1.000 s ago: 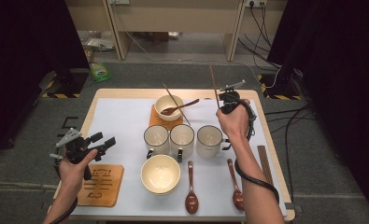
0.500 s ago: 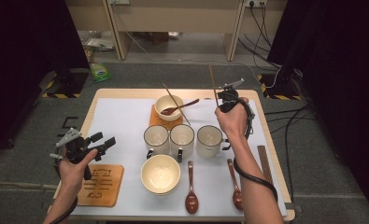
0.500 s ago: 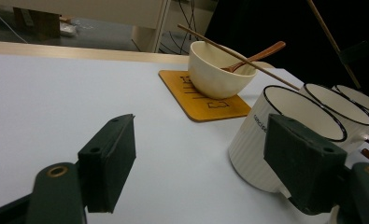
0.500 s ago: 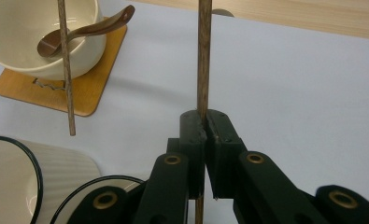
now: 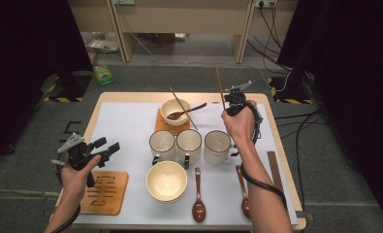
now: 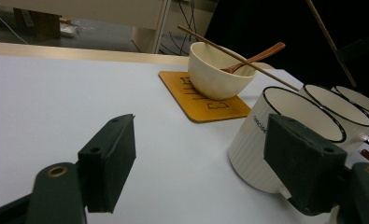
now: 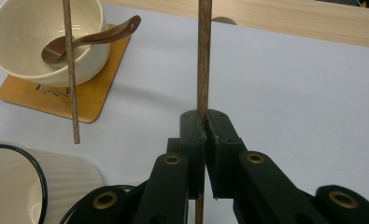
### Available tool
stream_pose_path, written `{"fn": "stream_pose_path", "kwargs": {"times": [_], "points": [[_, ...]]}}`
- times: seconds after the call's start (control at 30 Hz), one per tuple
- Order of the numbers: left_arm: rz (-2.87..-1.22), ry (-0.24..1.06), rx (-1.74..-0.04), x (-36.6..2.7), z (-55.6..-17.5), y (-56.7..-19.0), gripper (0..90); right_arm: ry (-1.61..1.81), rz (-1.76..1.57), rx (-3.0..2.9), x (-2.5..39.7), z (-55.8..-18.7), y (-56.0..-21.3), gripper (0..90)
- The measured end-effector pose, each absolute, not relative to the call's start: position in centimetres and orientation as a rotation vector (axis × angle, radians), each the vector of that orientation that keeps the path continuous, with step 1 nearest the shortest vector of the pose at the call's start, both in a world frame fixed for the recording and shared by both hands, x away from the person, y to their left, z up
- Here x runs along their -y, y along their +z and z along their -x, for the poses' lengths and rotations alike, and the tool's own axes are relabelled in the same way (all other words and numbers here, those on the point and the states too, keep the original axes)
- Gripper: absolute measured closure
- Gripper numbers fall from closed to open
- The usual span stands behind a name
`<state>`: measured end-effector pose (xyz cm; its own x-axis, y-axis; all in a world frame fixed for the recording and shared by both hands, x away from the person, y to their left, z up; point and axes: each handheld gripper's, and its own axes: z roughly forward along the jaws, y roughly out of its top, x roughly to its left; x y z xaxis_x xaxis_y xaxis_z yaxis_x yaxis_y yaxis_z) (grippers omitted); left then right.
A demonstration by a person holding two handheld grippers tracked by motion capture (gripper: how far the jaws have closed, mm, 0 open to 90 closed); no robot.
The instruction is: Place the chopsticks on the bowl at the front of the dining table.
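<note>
Chopstick (image 7: 203,56) in the right gripper is the thing in hand; it stands nearly upright above the far right part of the table (image 5: 131,126), near the far edge.

Going from the left: the left gripper (image 5: 99,148) hovers over the left edge of the table, just above a wooden coaster (image 5: 106,191) at the near left corner. Its jaws are wide apart and hold nothing; in the left gripper view only the white surface lies between them.

Toward the middle, a cream bowl (image 5: 167,180) sits near the near edge. Behind it three white mugs (image 5: 189,144) stand in a row, touching or almost touching. Farther back, a second bowl (image 5: 175,111) rests on another coaster, with a brown spoon (image 5: 186,111) inside and a second chopstick (image 5: 183,108) lying across its rim.

Two brown spoons (image 5: 199,204) lie in front of the mugs, near the near edge.

On the right, the right gripper (image 7: 204,128) is behind the right mug. Its jaws are pressed together on the chopstick, which rises above them and also passes down between them.
</note>
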<state>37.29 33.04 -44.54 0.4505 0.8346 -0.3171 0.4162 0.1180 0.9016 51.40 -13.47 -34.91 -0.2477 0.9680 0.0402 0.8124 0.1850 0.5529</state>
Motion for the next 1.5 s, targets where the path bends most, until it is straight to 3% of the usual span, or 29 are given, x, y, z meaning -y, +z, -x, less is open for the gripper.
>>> {"fn": "stream_pose_path", "kwargs": {"times": [1.5], "points": [[-1.495, 0.439, -1.156, -33.3, -37.3, -44.5, 24.6, 0.733, -1.633, -2.17, 11.2, -52.7, -35.1, 85.4]]}}
